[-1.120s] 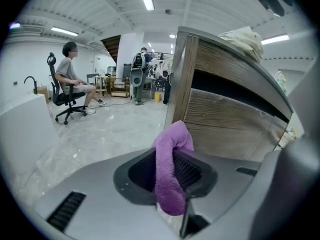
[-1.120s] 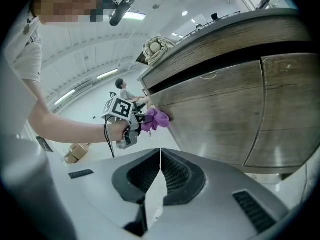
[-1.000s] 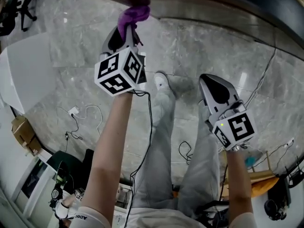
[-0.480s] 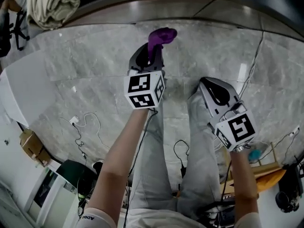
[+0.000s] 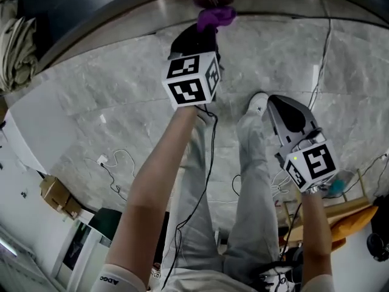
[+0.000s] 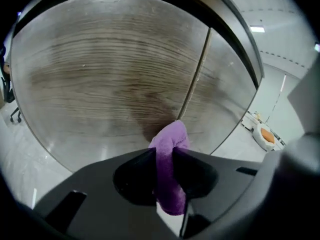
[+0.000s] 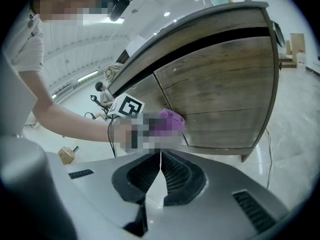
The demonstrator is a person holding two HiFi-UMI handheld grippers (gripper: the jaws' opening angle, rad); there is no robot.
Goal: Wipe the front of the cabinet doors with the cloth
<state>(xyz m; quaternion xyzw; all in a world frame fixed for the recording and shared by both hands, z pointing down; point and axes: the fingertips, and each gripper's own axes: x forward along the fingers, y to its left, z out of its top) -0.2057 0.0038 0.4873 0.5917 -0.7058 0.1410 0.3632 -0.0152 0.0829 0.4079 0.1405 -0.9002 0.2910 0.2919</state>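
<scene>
Left gripper (image 5: 202,36) fingers (image 6: 137,171) pinch a purple cloth (image 6: 169,151); its tip, just ahead of them, meets the wooden cabinet door (image 6: 100,79). Right gripper (image 7: 160,164) fingers (image 7: 145,176) are pressed together, empty, well back from it.

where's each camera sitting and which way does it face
Head view: on the person's head, facing steeply down; shows both arms, legs, left tongs, right tongs.
Left gripper view: on the left tongs, facing the cabinet door; jaws pinch the purple cloth.
Right gripper view: on the right tongs, facing that door obliquely; jaws shut, empty.
All three share the cloth.
</scene>
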